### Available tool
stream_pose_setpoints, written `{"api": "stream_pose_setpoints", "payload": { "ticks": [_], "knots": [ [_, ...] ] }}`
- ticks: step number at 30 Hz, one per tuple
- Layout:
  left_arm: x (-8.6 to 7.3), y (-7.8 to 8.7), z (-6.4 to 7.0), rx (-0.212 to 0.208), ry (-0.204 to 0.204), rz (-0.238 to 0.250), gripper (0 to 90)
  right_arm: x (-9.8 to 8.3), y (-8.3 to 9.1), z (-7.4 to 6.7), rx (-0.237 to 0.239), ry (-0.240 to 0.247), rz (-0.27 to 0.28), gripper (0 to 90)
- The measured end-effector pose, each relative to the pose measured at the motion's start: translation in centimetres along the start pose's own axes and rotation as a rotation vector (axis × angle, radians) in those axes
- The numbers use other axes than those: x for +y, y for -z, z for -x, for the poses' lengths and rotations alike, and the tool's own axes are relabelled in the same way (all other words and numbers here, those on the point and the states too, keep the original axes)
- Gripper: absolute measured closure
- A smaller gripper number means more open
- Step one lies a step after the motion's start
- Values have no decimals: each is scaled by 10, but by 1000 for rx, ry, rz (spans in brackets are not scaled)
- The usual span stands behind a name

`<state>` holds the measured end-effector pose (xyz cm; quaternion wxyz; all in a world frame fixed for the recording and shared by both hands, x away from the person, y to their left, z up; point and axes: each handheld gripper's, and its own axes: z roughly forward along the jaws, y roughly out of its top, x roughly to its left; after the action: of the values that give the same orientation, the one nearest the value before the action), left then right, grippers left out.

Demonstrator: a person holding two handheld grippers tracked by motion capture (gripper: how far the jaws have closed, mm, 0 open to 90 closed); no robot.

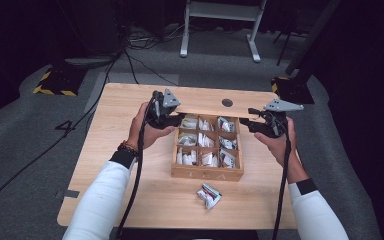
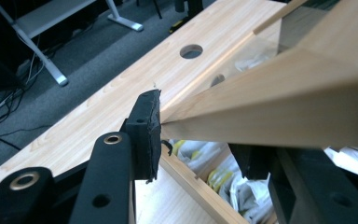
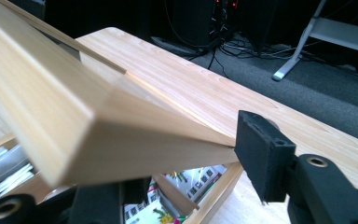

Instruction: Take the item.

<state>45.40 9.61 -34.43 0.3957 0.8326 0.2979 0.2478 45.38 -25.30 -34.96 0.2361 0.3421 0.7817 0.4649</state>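
Lid [image 2: 279, 98] of the wooden box [image 1: 207, 172] hangs tilted over the box's far row of packet-filled compartments, one end corner pinched between the left gripper's [image 2: 193, 140] fingers, the other corner between the right gripper's [image 3: 191, 163] fingers, which look to be gripping it too, though the lower finger is hidden beneath the wood. Judged stiff, light, smooth-faced and with a clear pane, so liable to slip or pivot. Best held at the frame corners, both ends kept level above the bench [image 1: 130, 200].

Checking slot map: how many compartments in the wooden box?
9: a three-by-three grid in the light wooden box, back row partly under the raised wooden lid.
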Motion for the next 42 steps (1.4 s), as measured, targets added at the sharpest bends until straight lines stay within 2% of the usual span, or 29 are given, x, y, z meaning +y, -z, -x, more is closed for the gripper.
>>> {"api": "stream_pose_setpoints", "payload": {
  "ticks": [1, 5, 9, 11, 13, 18, 21, 22, 25, 27, 34, 42],
  "knots": [
    [0, 1, 2, 13, -14, -13, 554, -1, 1, -2, 2, -1, 4, 471],
    [0, 3, 6, 13, -31, -29, 546, -1, 7, -10, -4, 26, 3, 452],
    [-5, 5, 5, -10, 14, -8, 506, -1, 9, -13, -13, 35, -5, 443],
    [-8, 5, 5, -9, 20, -2, 476, -2, 9, -15, -11, 41, -14, 422],
    [-10, 5, 5, -11, 21, -4, 465, -2, 10, -18, -28, 58, -27, 417],
    [-13, 6, 6, -10, 35, -6, 441, -3, 10, -20, -54, 64, -54, 362],
    [-15, 7, 6, -11, 66, -8, 360, -4, 10, -23, -68, 73, -63, 353],
    [-16, 7, 6, -6, 63, -12, 330, -5, 10, -23, -70, 72, -64, 340],
    [-18, 8, 8, 5, 66, -11, 294, -7, 12, -24, -34, 69, -50, 320],
    [-19, 10, 9, 0, 65, -7, 287, -7, 13, -27, -46, 87, -55, 331],
    [-22, 15, 16, 3, 18, -17, 259, -8, 18, -39, -2, 121, -56, 311],
    [-28, 19, 16, -4, 29, -19, 230, -9, 24, -46, 31, 130, -50, 311]
  ]
}}
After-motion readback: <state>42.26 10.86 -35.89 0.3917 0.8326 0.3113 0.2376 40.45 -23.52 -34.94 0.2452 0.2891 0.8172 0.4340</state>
